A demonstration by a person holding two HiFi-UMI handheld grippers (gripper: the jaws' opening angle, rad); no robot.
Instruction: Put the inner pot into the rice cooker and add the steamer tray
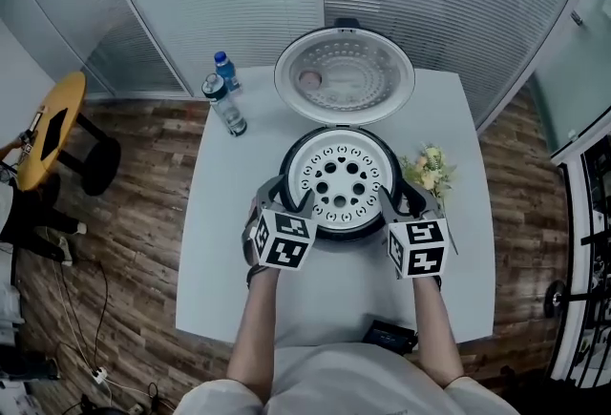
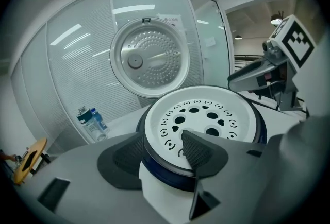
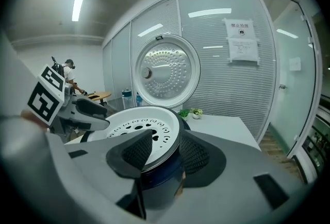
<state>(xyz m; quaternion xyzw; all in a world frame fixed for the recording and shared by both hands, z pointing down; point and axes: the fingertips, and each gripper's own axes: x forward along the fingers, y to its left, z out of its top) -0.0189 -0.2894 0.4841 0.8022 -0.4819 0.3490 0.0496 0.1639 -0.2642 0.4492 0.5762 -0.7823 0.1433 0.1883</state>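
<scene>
The rice cooker (image 1: 289, 158) stands mid-table with its lid (image 1: 344, 74) swung up and back. The white perforated steamer tray (image 1: 342, 179) lies level in its mouth. My left gripper (image 1: 289, 197) straddles the tray's near-left rim (image 2: 206, 115): one pad over the tray, the other outside the cooker wall, gaps showing, so the left gripper (image 2: 161, 138) is open. My right gripper (image 1: 401, 198) straddles the near-right rim the same way. In the right gripper view the tray's edge (image 3: 139, 122) runs between the right gripper's (image 3: 166, 138) spread pads, which do not press on it. The inner pot is hidden under the tray.
Two water bottles (image 1: 226, 98) stand at the table's back left. A small flower pot (image 1: 430, 170) sits just right of the cooker. A dark flat item (image 1: 389, 337) lies at the table's front edge. A yellow stool (image 1: 48, 127) stands on the floor at left; a glass partition runs behind.
</scene>
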